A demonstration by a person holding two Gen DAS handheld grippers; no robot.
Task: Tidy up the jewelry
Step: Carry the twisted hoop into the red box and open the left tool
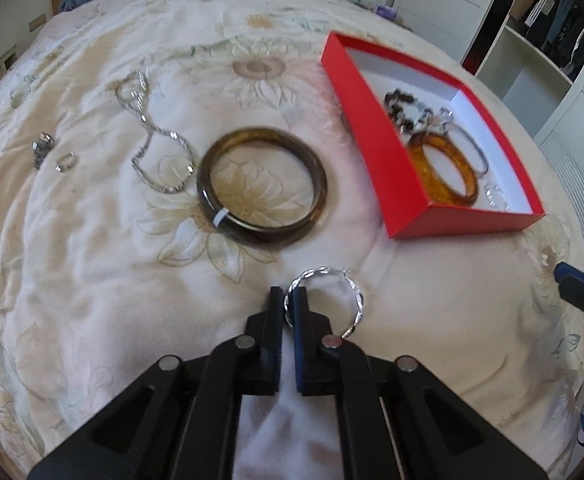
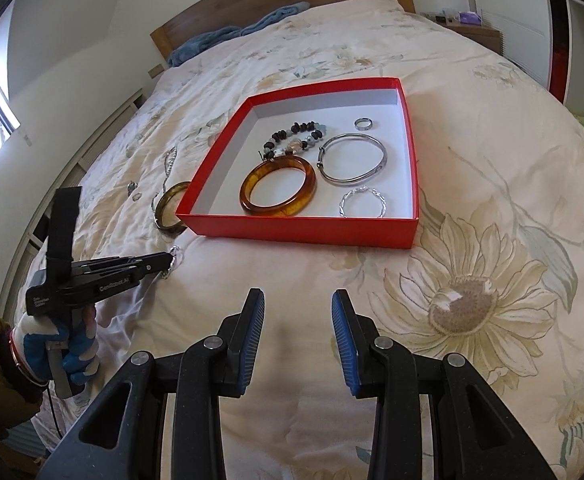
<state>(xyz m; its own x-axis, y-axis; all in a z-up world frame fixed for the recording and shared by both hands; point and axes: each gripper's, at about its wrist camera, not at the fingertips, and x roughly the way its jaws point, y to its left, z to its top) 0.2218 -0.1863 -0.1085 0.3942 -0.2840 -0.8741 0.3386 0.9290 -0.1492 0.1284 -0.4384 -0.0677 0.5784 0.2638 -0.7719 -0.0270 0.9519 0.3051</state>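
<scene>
Silver twisted bangle (image 1: 323, 300) pinched in closed left claw (image 1: 290, 300); right claw (image 2: 297, 312) seemingly empty, half-open

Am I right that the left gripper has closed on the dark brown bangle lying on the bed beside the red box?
Not quite: the left gripper has closed on the twisted silver ring, not the brown bangle, which lies untouched on the bed beside the red box. The left wrist view shows this.

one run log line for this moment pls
left gripper: shut on twisted silver wire bangle | right gripper: open, holding nothing | red cardboard box: five pieces inside | dark brown bangle: on quilt
</scene>
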